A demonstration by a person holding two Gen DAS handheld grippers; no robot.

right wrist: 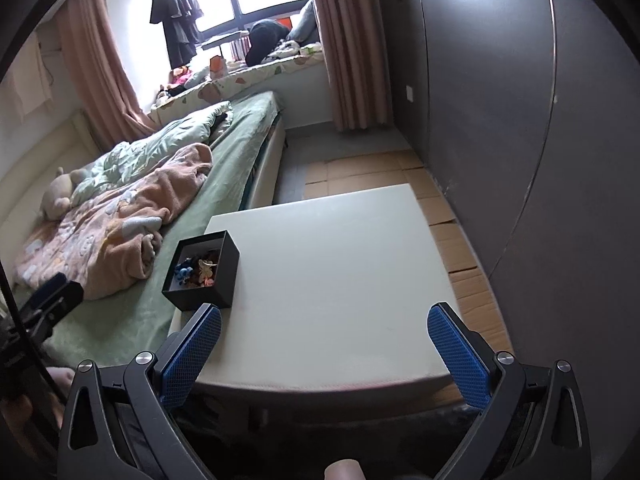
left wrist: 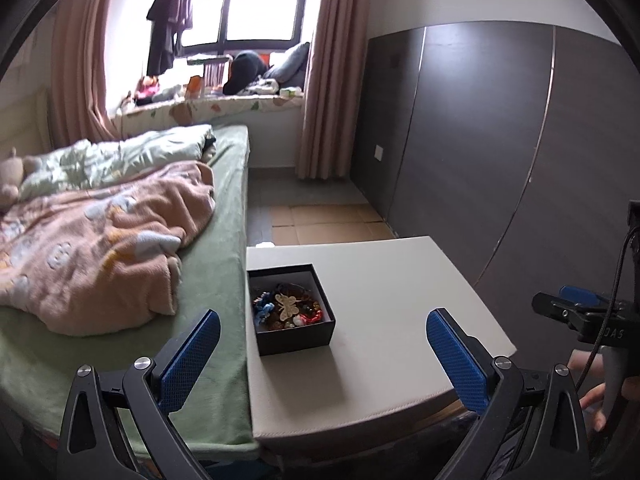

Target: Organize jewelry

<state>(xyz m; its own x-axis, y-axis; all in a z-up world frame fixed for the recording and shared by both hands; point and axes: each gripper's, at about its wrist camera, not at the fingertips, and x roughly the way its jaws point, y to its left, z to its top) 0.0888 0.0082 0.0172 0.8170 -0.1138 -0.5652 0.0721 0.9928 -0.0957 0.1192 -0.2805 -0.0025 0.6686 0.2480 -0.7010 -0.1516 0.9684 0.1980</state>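
The black box (left wrist: 291, 309) sits near the table's (left wrist: 384, 280) bed-side edge, holding what looks like a mixed heap of jewelry (left wrist: 286, 307), with a butterfly piece on top. Left gripper (left wrist: 323, 354) and right gripper (right wrist: 325, 354) hover short of it, jaws wide apart and empty, probably poised for reaching in.

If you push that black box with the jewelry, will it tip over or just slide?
Probably slide. The black box sits low and flat on the smooth white table, so tipping seems unlikely. It looks like light cardboard, so the loose jewelry inside may rattle. It stands near the table's bed-side edge, so pushing that way risks a fall.
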